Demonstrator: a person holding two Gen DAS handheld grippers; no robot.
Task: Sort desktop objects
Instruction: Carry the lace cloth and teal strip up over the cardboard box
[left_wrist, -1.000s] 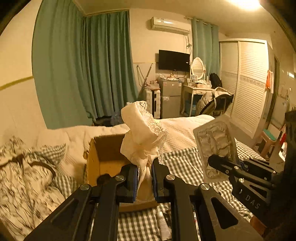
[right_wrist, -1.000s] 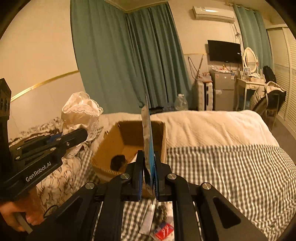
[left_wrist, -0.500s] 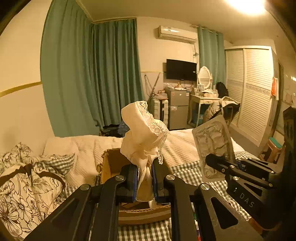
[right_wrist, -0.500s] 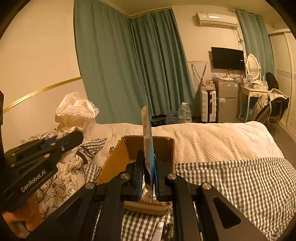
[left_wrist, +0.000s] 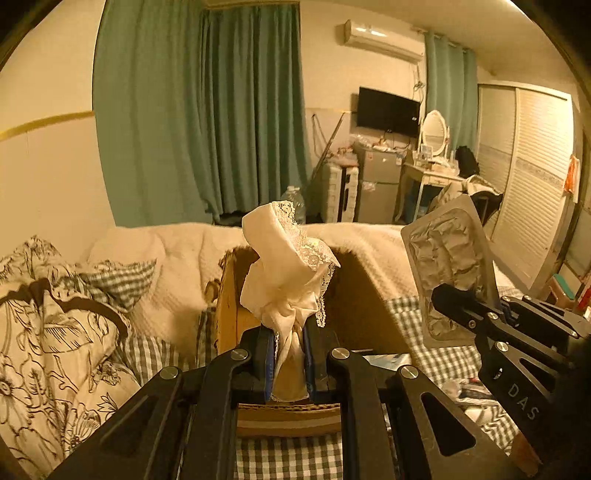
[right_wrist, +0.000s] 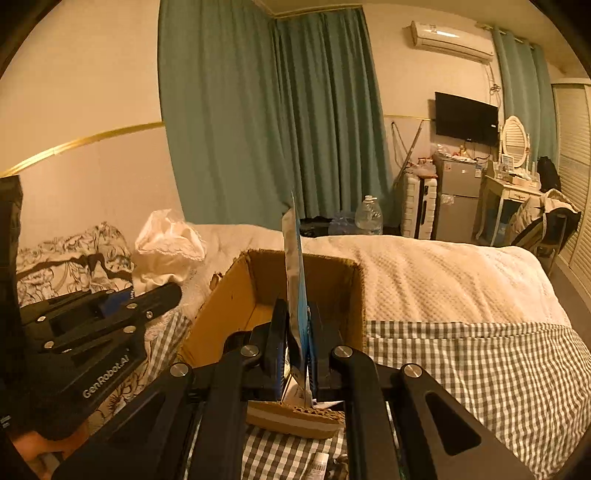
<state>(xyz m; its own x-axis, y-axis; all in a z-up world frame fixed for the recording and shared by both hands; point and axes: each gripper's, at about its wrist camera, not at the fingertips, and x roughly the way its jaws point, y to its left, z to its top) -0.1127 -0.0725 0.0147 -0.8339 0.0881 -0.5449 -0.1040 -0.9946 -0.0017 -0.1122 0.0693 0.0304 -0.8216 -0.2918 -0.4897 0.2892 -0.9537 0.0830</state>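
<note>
My left gripper (left_wrist: 290, 334) is shut on a cream lace-trimmed cloth (left_wrist: 286, 266), which bunches upright above its fingers. Behind it on the bed stands an open cardboard box (left_wrist: 354, 306). My right gripper (right_wrist: 297, 334) is shut on a flat blister pack (right_wrist: 294, 280), seen edge-on here and over the box (right_wrist: 258, 295). In the left wrist view the same pack (left_wrist: 448, 273) shows its silvery foil face, held by the right gripper (left_wrist: 465, 302) at the right. The left gripper (right_wrist: 162, 291) with the cloth (right_wrist: 168, 245) appears at the left of the right wrist view.
The box sits on a bed with a checked sheet (right_wrist: 480, 365) and a cream blanket (right_wrist: 424, 273). Floral pillows (left_wrist: 48, 332) lie to the left. Small packets (right_wrist: 319, 461) lie on the sheet in front of the box. Green curtains (left_wrist: 221, 118), a fridge and a dresser stand beyond.
Both grippers have moved forward and lower toward the cardboard box, which now looms larger and sits right behind the fingers. Each keeps its hold on its object.
</note>
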